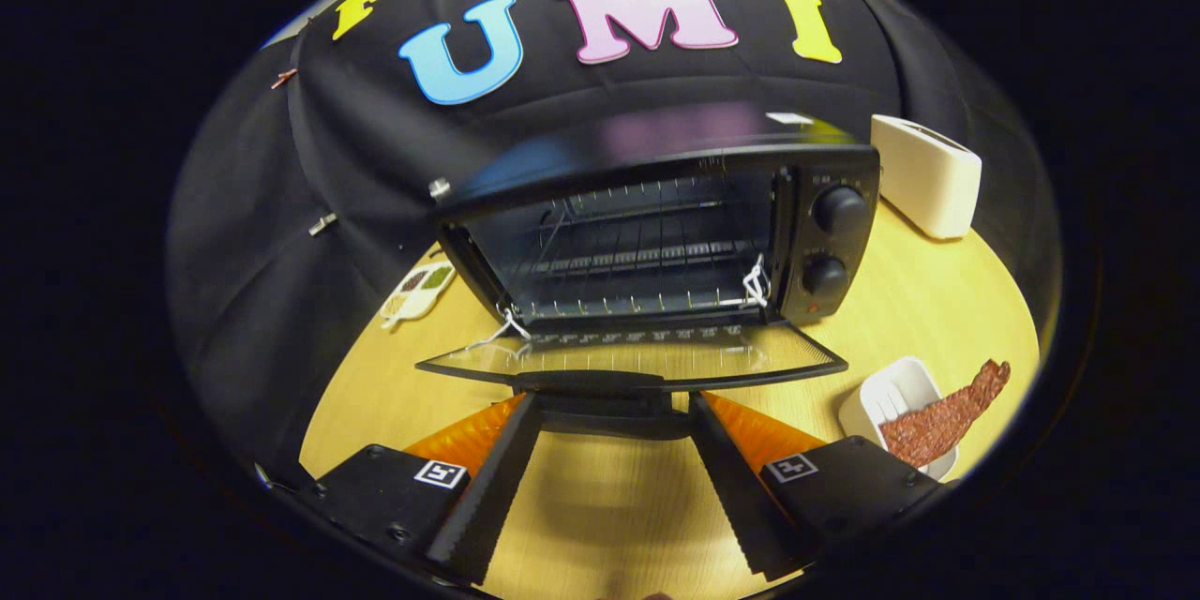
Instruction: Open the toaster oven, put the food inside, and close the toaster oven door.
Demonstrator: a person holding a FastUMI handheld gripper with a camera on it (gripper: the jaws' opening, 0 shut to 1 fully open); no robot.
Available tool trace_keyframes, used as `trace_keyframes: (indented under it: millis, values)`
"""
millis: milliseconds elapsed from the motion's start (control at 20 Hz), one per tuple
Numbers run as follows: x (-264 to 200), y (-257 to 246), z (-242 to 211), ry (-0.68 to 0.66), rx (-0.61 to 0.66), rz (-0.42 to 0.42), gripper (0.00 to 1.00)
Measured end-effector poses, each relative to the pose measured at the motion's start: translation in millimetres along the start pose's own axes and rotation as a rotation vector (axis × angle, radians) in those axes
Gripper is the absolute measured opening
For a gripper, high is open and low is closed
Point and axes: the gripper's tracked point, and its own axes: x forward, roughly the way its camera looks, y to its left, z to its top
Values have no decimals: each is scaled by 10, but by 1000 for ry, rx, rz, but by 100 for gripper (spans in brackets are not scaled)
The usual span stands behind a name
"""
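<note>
A black toaster oven [825,234] stands on the wooden table with its glass door [628,358] folded down flat. The wire rack [647,267] inside is bare. My gripper [614,408] is open, its fingertips spread either side of the door's handle [609,384], just below it; I cannot tell whether they touch it. The food, a long reddish-brown strip [947,417], lies across a small white dish [891,389] to the right of the door and of my right finger.
A white toaster [928,173] sits behind the oven on the right. A small white tray with coloured contents [419,291] lies left of the oven. White string [755,281] hangs at the door hinges. Black cloth walls the booth close behind.
</note>
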Motion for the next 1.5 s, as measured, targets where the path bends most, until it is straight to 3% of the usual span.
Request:
trace_keyframes:
  millis: [400, 800, 1250, 1500]
  values:
    - [41, -112, -285, 53, -118, -33, 98]
    - [-435, -260, -359, 34, -200, -51, 99]
    - [-1437, -897, 363, -92, -276, -88, 98]
    - [-1599, -1442, 649, -100, -263, -93, 99]
